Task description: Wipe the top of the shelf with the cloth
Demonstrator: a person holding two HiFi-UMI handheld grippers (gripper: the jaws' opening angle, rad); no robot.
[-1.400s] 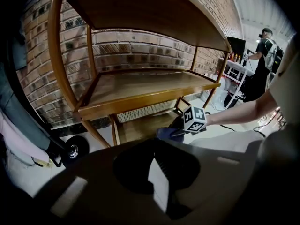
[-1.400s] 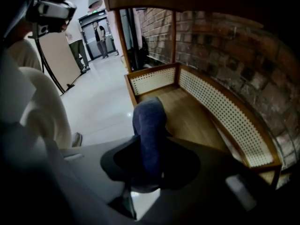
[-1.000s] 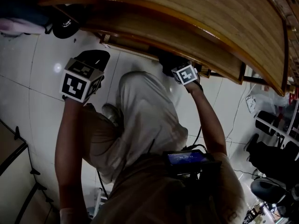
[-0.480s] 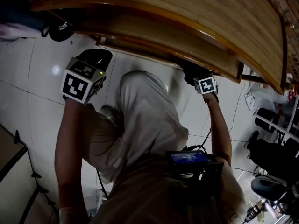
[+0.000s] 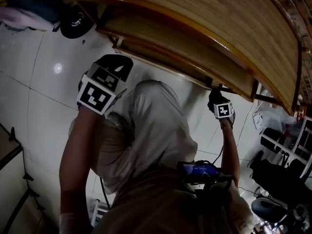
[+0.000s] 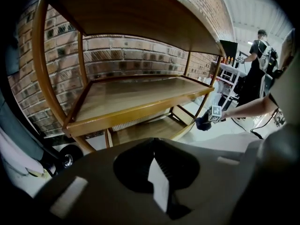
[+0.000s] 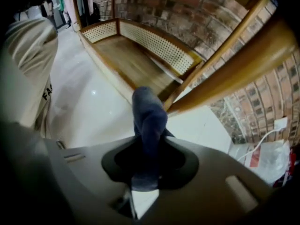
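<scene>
Two grippers, one cloth. Jaws of the right gripper (image 7: 149,146) have just been closing and now pinch the dark blue cloth (image 7: 149,111), which is bunched into a roll that sticks out past the fingertips. Jaws of the left gripper (image 6: 153,146) are together with nothing between them. The cloth is low at the right front corner of the shelf (image 5: 219,13), just beside the front leg there and over the white floor (image 5: 39,91). It sits below the middle board and well apart from the top board (image 6: 140,13); whether it touches the leg cannot be made out. Beyond the cloth, the right gripper view shows the bottom board (image 7: 136,62) with its cane panel (image 7: 154,43) along the back edge. The left gripper is held off the shelf's left front corner, above the floor, facing the front edges of the boards. A brick wall (image 6: 122,55) runs behind the shelf. A person (image 6: 257,55) stands in the background past the shelf's right end.
</scene>
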